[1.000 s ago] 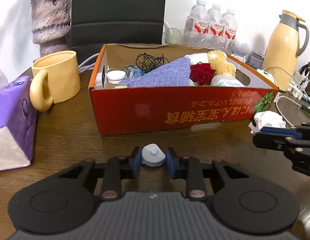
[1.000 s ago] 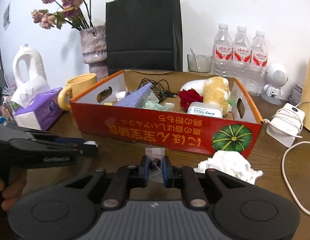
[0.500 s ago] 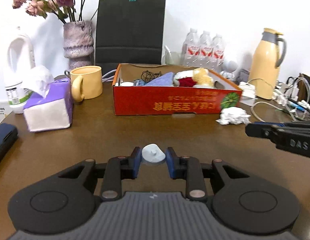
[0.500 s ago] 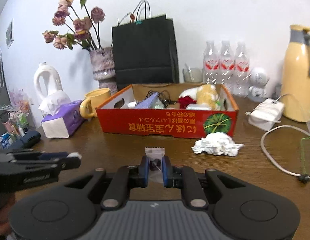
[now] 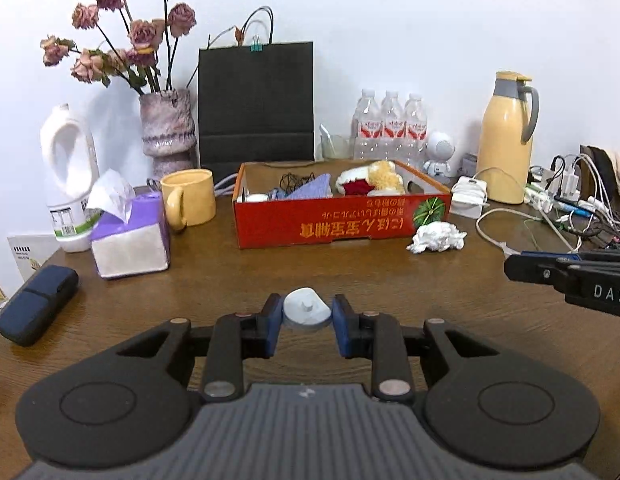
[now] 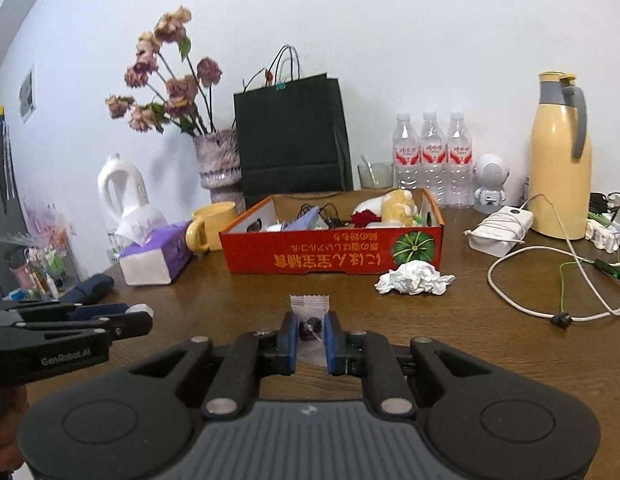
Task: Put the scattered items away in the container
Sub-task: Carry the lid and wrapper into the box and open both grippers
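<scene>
Both grippers have pulled back from the red cardboard box (image 5: 334, 222). Left gripper (image 5: 307, 314) pinches a light, hard white plastic cap (image 5: 305, 311) by its sides; right gripper (image 6: 311, 332) squeezes a small, crinkly clear packet (image 6: 310, 312).

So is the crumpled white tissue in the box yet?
Out. The crumpled white tissue lies on the table before the red box.

Both wrist cameras faced the red box (image 5: 342, 220) from well back, low over the table. Left view sat left of right view; both shared the box.
</scene>
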`<state>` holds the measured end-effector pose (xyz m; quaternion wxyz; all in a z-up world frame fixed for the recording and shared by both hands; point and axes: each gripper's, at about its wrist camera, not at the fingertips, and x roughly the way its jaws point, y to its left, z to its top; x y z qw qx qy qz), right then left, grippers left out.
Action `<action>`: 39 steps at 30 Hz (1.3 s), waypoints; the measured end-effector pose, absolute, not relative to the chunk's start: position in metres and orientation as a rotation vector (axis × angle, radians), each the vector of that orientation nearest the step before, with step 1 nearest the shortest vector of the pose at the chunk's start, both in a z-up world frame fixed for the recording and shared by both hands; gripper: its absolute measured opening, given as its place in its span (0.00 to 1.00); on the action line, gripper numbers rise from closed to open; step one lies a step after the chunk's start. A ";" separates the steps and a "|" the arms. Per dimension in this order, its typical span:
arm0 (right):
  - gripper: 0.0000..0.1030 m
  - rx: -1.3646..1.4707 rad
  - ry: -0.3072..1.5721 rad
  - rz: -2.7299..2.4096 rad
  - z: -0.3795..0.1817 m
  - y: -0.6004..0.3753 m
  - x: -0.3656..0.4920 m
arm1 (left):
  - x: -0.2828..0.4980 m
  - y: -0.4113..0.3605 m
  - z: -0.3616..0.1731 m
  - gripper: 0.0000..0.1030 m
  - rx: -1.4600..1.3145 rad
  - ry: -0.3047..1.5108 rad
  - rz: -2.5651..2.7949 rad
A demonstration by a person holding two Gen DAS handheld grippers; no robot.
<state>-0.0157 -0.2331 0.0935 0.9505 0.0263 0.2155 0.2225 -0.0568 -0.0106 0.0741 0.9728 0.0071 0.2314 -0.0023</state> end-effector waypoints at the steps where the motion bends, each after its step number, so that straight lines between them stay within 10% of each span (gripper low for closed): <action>1: 0.12 0.054 0.433 0.448 0.095 -0.235 -0.016 | -0.058 -0.011 0.076 0.27 0.013 0.458 -0.005; 17: 0.12 0.041 0.424 0.419 0.174 -0.242 0.159 | 0.152 -0.036 0.147 0.27 -0.058 0.497 -0.262; 39: 0.13 -0.057 1.042 0.321 0.094 -0.207 0.362 | 0.338 -0.064 0.041 0.32 0.050 1.060 -0.196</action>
